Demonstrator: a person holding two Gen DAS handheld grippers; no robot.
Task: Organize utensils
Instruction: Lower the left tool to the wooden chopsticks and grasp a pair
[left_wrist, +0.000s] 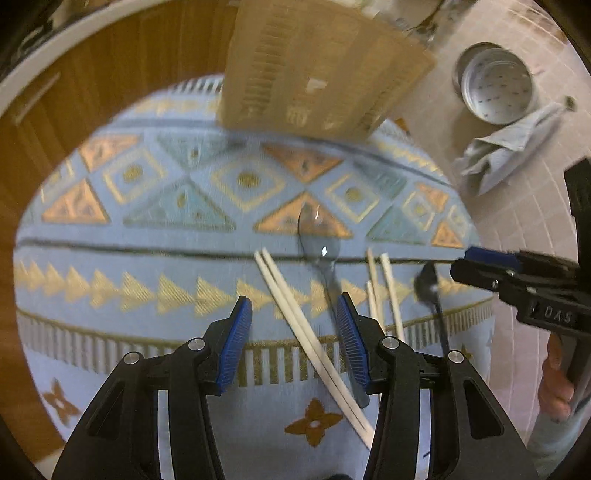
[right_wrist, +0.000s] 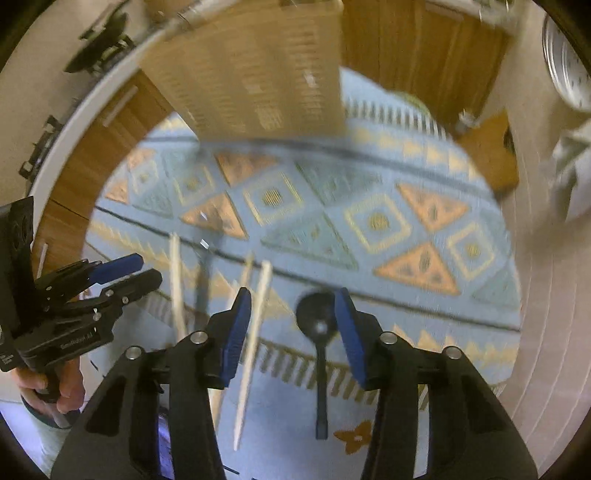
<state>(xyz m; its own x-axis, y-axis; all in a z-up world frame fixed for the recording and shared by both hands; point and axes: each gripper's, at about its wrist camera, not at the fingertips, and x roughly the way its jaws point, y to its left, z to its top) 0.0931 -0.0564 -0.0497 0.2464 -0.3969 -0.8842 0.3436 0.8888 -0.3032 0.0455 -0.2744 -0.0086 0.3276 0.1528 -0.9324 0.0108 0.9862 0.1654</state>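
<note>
While lying on patterned mat (left_wrist: 147, 258), chopstick pair (left_wrist: 295, 317) sits framed between part-open left gripper (left_wrist: 295, 314) pads, untouched. Black spoon (right_wrist: 319, 332) likewise below part-open right gripper (right_wrist: 293, 314), nothing gripped. Woven organizer (left_wrist: 317, 70) beyond.

Warm indoor light is falling evenly, casting soft shadows. Motion blur is smearing both views, worst on the basket (right_wrist: 255, 70) and mat (left_wrist: 147, 229). Fisheye distortion is bending the edges; a glint is showing on the spoon (left_wrist: 324, 251).
</note>
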